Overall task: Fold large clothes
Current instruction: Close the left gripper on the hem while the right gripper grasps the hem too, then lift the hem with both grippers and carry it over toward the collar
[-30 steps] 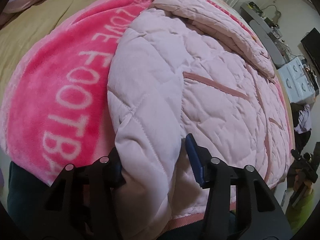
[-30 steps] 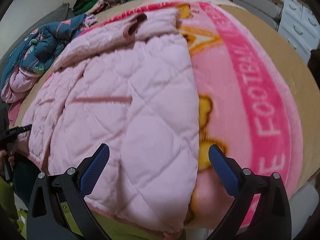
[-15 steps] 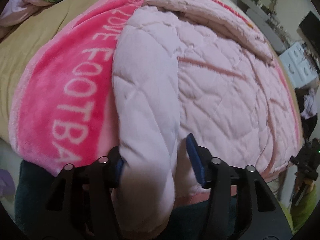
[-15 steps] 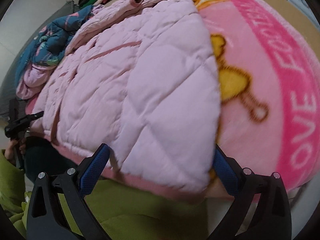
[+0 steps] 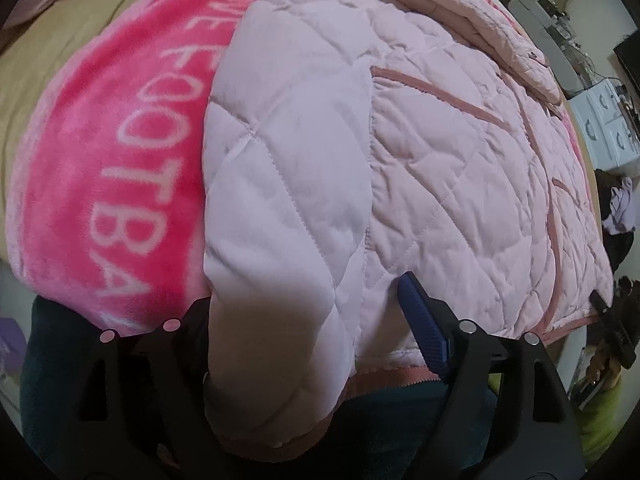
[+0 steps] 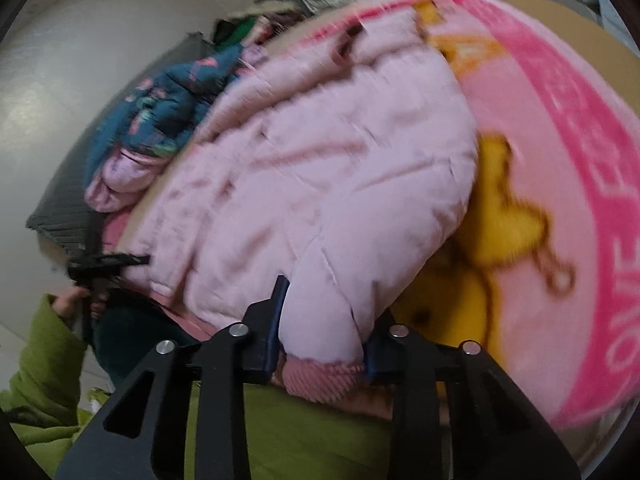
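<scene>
A pale pink quilted jacket [image 5: 440,140] lies spread on a pink blanket [image 5: 120,140] with white letters. Its near hem fold hangs over the bed edge between the jaws of my left gripper [image 5: 308,312]. Those jaws are opening: the blue right pad [image 5: 420,320] stands beside the fabric, and the left pad is hidden behind the fold. In the right wrist view, my right gripper [image 6: 328,312] is closing and its pads pinch the jacket's [image 6: 320,180] near corner above the ribbed pink hem. The left gripper [image 6: 104,264] also shows there at the jacket's far corner.
A heap of clothes with a dark blue patterned garment [image 6: 168,112] lies at the bed's far left. White drawers [image 5: 604,128] and a cluttered shelf stand beyond the bed. A person's green sleeve [image 6: 40,360] is beside the bed edge. The blanket [image 6: 560,140] lies on a tan sheet [image 5: 60,40].
My left gripper's jaws have spread wider around the hem fold. My right gripper, wide open before, has closed on the jacket's corner, and its view has swung upward, blurred.
</scene>
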`<state>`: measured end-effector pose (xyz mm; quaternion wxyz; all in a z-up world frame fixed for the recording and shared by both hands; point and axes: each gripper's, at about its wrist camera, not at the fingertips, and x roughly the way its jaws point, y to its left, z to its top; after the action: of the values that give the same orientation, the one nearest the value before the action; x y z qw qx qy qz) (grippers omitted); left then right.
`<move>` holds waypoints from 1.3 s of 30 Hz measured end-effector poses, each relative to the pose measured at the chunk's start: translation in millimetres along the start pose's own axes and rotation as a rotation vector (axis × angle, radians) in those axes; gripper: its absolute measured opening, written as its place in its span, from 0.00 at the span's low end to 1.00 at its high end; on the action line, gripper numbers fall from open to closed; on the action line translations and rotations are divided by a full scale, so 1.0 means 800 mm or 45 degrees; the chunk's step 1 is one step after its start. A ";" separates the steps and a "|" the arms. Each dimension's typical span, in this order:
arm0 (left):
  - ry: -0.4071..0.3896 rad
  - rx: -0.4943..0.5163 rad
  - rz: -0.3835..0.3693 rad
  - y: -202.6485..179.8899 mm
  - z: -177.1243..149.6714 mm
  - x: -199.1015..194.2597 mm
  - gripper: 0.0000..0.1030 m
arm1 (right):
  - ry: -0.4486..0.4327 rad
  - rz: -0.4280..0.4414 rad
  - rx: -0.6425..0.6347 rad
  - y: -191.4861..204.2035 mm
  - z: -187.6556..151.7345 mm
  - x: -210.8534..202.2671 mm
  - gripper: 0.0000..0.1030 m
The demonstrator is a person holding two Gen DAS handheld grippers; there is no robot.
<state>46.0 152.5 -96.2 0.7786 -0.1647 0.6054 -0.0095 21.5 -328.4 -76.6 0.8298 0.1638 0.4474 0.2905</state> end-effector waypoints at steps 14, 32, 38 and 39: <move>-0.139 0.120 0.000 -0.023 -0.001 -0.028 0.15 | -0.234 0.112 -0.091 0.019 0.068 -0.032 0.25; -0.432 0.133 0.009 -0.073 0.042 -0.121 0.12 | -0.486 0.152 -0.139 0.025 0.121 -0.067 0.24; -0.512 0.185 0.088 -0.109 0.053 -0.150 0.12 | -0.542 0.160 -0.104 0.018 0.134 -0.074 0.23; -0.522 0.188 0.099 -0.111 0.054 -0.153 0.12 | -0.545 0.162 -0.102 0.018 0.139 -0.073 0.23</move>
<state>70.9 105.0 51.7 0.8950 -0.0824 0.4382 0.0099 84.6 -355.4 30.0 0.8916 0.2165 0.2381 0.3186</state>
